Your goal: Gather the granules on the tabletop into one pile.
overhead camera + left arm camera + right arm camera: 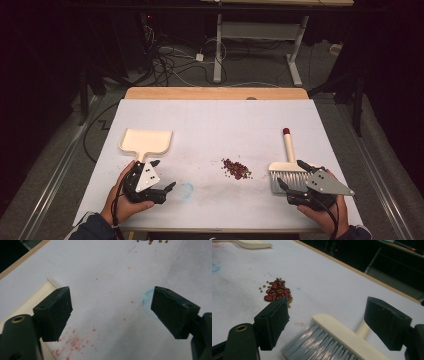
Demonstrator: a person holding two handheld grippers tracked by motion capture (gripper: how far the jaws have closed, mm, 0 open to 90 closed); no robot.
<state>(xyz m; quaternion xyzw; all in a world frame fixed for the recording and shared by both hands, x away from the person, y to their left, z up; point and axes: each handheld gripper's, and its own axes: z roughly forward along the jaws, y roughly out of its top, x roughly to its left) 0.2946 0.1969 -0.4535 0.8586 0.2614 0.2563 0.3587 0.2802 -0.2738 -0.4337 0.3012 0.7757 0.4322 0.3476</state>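
Gaping wide, the right tool is poised over the hand brush; the left tool is released beside the dustpan. Grasping is called for next, before the beans are swept.

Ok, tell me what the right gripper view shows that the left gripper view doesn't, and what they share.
Right gripper view: the brush, its grey bristles low between the open jaws of the right gripper, and the whole pile of red beans. Left gripper view: the open left gripper over red specks and a blue ring mark on the paper. Both: the white paper-covered table and part of the cream dustpan.
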